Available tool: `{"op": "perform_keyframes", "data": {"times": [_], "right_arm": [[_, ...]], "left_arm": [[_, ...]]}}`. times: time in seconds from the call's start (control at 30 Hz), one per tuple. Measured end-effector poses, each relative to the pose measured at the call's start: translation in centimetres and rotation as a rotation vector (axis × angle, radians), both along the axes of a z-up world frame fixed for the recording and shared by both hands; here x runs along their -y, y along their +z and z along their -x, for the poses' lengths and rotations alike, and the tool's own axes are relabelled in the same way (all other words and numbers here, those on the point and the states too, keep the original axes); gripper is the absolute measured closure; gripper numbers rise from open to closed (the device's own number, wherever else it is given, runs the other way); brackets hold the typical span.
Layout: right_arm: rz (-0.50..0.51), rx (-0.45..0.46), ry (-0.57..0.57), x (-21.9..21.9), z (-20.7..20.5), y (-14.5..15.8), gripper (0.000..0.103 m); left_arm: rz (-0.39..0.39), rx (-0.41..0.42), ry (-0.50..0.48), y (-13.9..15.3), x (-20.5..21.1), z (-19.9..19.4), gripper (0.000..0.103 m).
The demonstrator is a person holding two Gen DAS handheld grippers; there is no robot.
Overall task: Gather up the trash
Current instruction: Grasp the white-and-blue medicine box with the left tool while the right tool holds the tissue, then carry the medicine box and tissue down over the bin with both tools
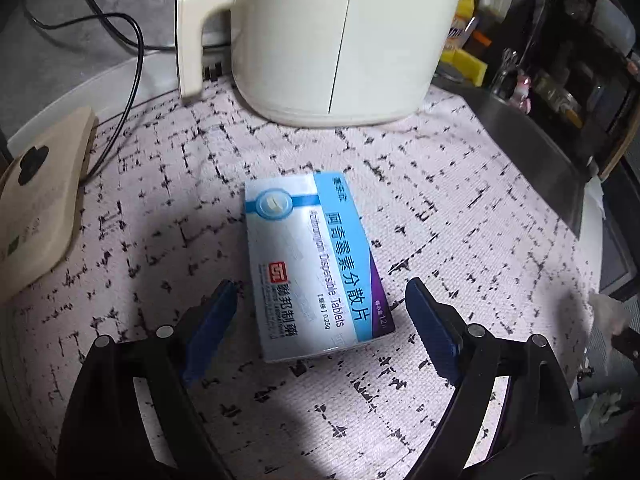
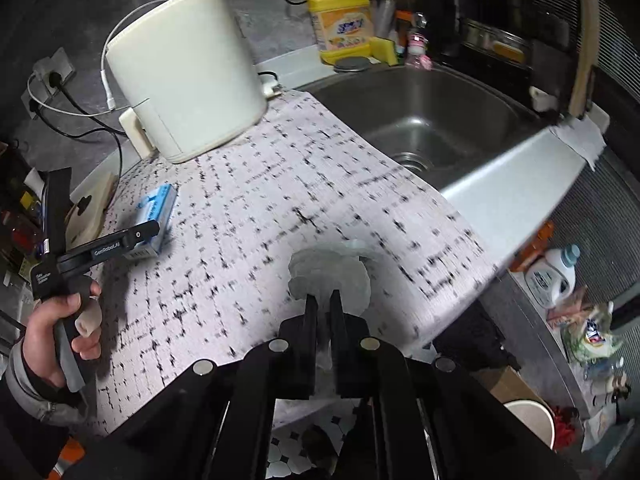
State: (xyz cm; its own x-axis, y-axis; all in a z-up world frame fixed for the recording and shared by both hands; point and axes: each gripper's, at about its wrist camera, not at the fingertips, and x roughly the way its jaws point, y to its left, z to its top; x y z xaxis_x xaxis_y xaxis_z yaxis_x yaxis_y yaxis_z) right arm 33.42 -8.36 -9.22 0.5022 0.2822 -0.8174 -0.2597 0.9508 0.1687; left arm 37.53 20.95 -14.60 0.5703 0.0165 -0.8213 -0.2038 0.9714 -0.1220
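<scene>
From the left wrist, the left gripper (image 1: pixel 320 300) hangs over a blue-and-white tablet box (image 1: pixel 310 260) lying flat on the patterned mat (image 1: pixel 460 208) of the bench. Its fingers (image 1: pixel 434 328) stand wide apart either side of the box's near end, not pressing it. A cream appliance (image 1: pixel 320 40) stands behind.

The right wrist view adds what the first lacks: the right gripper (image 2: pixel 323 300) with fingers together, clamped on a crumpled pale wad (image 2: pixel 332 270) above the mat's near edge. It also shows the sink (image 2: pixel 432 120), a yellow detergent bottle (image 2: pixel 340 12), and the person's hand (image 2: pixel 64 332) gripping the left tool beside the box.
</scene>
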Motion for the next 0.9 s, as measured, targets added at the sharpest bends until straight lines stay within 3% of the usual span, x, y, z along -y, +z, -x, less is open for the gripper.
{"op": "perform_keyframes", "data": {"times": [0.03,0.07,0.47,0.9], "right_arm": [[0.000,-0.001,-0.014,0.6,0.3,0.0,0.096],[0.000,0.000,-0.030,1.3,0.7,0.1,0.096],[-0.056,0.028,-0.101,9.0,3.2,1.0,0.096],[-0.105,-0.005,-0.098,22.2,9.4,-0.3,0.096]], "left_arm": [[-0.013,-0.005,0.017,-0.3,0.2,0.1,0.021],[-0.025,-0.010,0.029,-0.5,0.4,0.3,0.035],[-0.058,0.043,0.055,2.3,4.7,3.7,0.036],[-0.050,0.084,0.037,5.3,18.5,10.5,0.036]]}}
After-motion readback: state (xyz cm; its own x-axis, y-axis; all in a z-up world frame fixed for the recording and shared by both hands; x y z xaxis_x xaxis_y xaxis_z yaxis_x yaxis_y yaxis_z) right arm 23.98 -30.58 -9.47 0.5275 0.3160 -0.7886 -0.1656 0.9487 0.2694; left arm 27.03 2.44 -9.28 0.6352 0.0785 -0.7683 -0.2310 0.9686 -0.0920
